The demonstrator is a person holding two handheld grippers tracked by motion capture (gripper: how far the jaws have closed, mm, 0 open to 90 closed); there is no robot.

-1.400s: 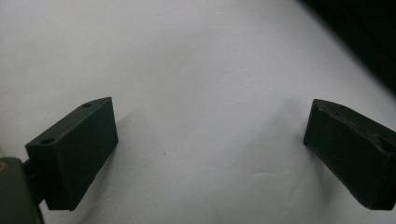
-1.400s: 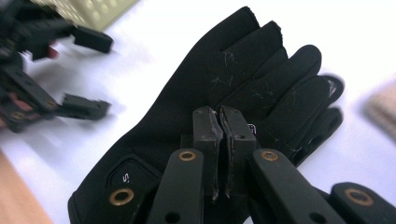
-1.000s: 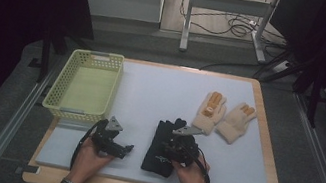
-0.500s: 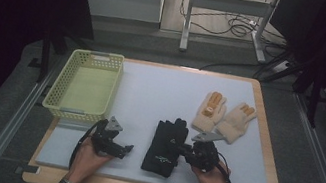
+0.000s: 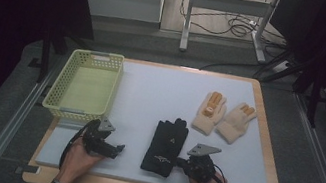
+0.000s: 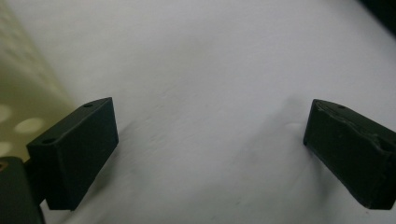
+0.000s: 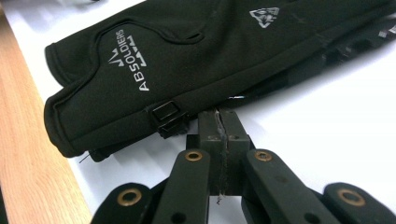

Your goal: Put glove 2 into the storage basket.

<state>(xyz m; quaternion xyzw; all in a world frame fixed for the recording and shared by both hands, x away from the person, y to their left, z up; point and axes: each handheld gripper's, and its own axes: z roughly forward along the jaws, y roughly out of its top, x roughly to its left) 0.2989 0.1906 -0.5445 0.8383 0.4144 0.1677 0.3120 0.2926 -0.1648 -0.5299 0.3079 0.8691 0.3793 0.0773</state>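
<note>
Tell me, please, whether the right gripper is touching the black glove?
Touching. In the right gripper view, the right gripper has its jaws pressed together, with their tips meeting the edge of the black glove beside its small buckle.

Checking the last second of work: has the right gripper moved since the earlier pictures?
Yes. The right gripper has slid right, off the black glove, and now sits at the glove's right edge, jaws shut.

Black gloves: stacked pair, lying flat on the white mat, fingers pointing away from the person, cuffs toward the near edge. Top glove bears white "ABSOLDIERS" lettering, a triangular emblem, and a small black clip at the cuff.
</note>
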